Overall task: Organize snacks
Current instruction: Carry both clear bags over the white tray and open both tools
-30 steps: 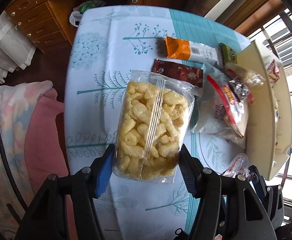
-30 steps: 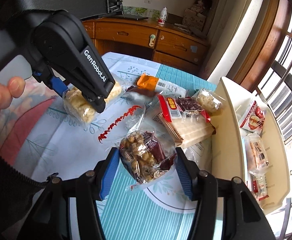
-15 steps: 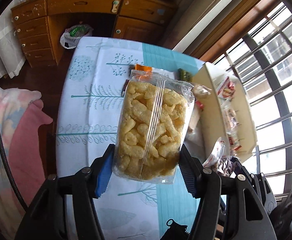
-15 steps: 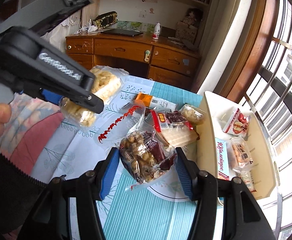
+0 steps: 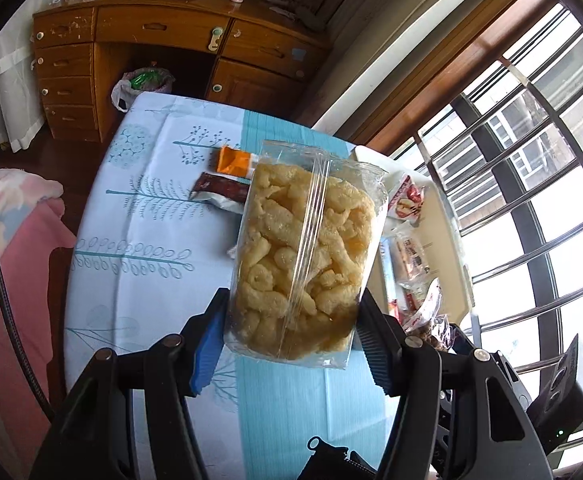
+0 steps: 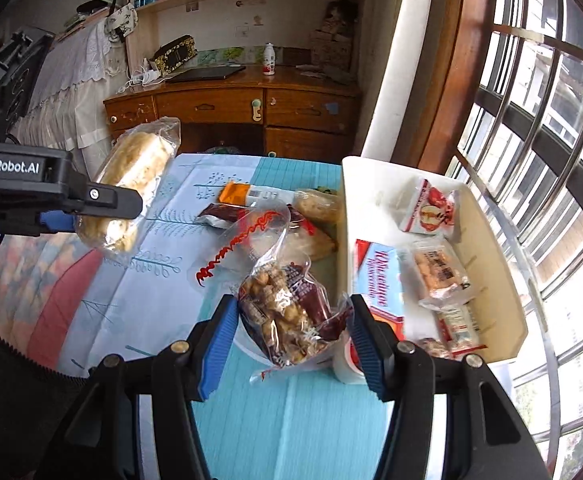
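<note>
My left gripper (image 5: pixel 291 344) is shut on a clear bag of yellow puffed snacks (image 5: pixel 303 252) and holds it well above the table; the bag also shows in the right wrist view (image 6: pixel 131 188). My right gripper (image 6: pixel 293 344) is shut on a clear bag of nut clusters (image 6: pixel 287 312), held above the table beside the white tray (image 6: pixel 503 280). The tray holds several snack packs, among them an apple-print pack (image 6: pixel 429 210) and a red-lettered pack (image 6: pixel 379 280).
On the patterned tablecloth (image 5: pixel 139 240) lie an orange-ended pack (image 5: pixel 233 162), a dark red pack (image 5: pixel 221 194) and other clear bags (image 6: pixel 315 204). A wooden desk (image 5: pixel 163 44) stands behind. A barred window (image 5: pixel 531 184) is right. Pink bedding (image 5: pixel 7 264) lies left.
Both grippers have risen with their bags. The views have tilted up, now showing the desk, shelves and window. The right gripper has drawn nearer to the tray.
</note>
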### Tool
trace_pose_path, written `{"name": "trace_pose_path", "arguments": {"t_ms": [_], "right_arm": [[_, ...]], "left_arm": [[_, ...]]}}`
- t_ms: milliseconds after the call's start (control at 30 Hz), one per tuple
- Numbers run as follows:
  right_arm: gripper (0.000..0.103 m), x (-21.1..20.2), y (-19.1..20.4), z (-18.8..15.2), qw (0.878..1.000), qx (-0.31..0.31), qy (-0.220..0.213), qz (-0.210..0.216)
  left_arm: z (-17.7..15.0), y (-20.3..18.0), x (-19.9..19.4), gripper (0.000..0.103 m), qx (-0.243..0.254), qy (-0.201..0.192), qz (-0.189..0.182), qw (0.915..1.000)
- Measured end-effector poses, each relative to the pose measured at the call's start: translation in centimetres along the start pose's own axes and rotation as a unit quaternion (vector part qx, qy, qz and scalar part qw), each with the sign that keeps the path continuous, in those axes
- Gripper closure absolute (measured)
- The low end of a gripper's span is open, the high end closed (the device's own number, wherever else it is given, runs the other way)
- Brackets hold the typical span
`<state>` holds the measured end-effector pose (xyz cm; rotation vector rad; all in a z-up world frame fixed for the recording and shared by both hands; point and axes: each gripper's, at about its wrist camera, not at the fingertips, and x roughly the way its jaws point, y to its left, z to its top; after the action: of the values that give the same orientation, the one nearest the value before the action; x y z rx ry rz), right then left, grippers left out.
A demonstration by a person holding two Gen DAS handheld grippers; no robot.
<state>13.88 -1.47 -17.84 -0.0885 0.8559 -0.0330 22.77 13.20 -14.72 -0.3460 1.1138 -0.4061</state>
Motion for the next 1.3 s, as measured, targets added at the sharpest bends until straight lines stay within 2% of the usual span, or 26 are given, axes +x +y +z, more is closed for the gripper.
{"name": "trace_pose_path", "arguments": {"t_ms": [533, 900, 1133, 1167, 1267, 1300], "right_arm": [[0.047, -1.8, -10.4, -1.1, 0.999, -0.028, -0.02, 0.027], [0.046, -1.2, -16.4, -2.2, 0.999, -0.033, -0.016, 0.023], [0.047, -0.6, -18.9, -2.5, 0.999, -0.025, -0.016, 0.017], [0.046, -0.6, -19.2, -2.5, 0.999, -0.024, -0.019, 0.015], [0.046, 0.0, -19.8, -2.4, 1.0, -0.019, -0.009, 0.012], [0.046, 0.4, -20.0, -2.4, 1.0, -0.015, -0.001, 0.014]], "left_arm": [[-2.6, -11.3, 3.0, 0.043, -0.01, -0.035, -0.027, 0.999], [-3.2, -17.3, 7.1, 0.043, -0.001, -0.035, -0.043, 0.9984], [-3.2, -19.9, 9.0, 0.043, 0.018, -0.025, -0.036, 0.9989], [-3.2, -20.1, 9.2, 0.041, 0.02, -0.021, -0.034, 0.999], [-3.1, -20.6, 9.7, 0.019, 0.022, -0.011, -0.024, 0.9994], [-3.1, -20.6, 9.6, 0.016, 0.023, -0.014, -0.019, 0.9995]]}}
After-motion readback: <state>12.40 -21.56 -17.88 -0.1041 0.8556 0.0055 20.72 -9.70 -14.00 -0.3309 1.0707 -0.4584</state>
